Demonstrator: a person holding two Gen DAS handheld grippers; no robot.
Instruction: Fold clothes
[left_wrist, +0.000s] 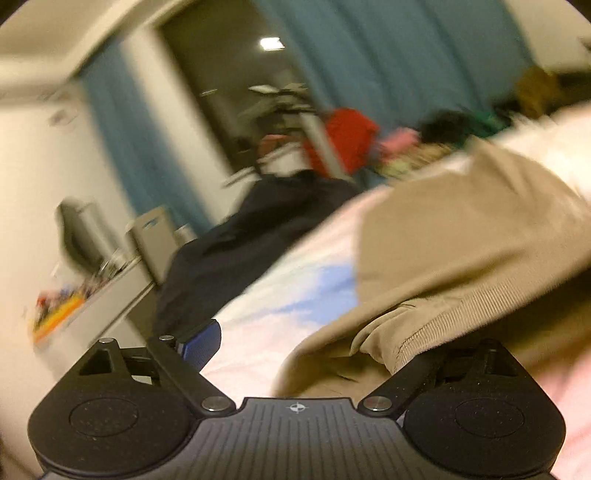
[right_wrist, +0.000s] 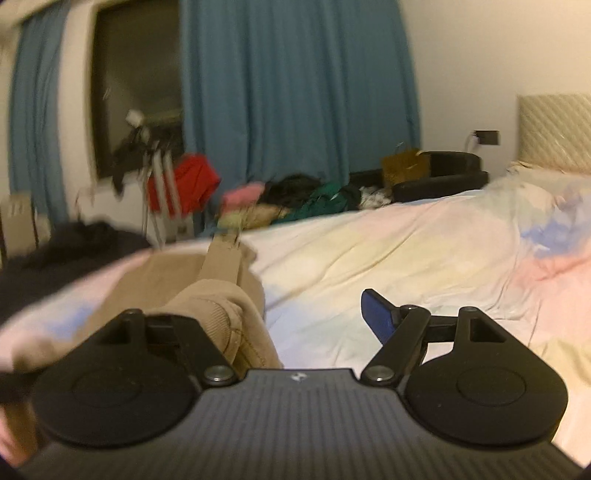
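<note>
Tan fabric, a ribbed-hem garment (left_wrist: 454, 236), lies on the pastel bedspread (left_wrist: 280, 295) of the bed, spreading from 5 o'clock up to 2 o'clock in the left wrist view. At 9 o'clock there, a cluttered tabletop (left_wrist: 110, 291) stands beside the bed, with a dark blanket (left_wrist: 240, 243) heaped past it. The left claw (left_wrist: 325, 343) stands wide: its blue left finger (left_wrist: 201, 345) is clear of the cloth, while the right finger is buried under the ribbed hem, so a grip cannot be told. In the right wrist view the same garment (right_wrist: 207, 295) sits at 8 o'clock, bunched over the left finger of the right claw (right_wrist: 310, 317), whose blue right finger (right_wrist: 378, 314) is spread far out at 3 o'clock above bare bedspread (right_wrist: 406, 251). Blue curtains (right_wrist: 295, 85) hang at 12 o'clock, and a clothes pile (right_wrist: 295, 199) lies below them.
</note>
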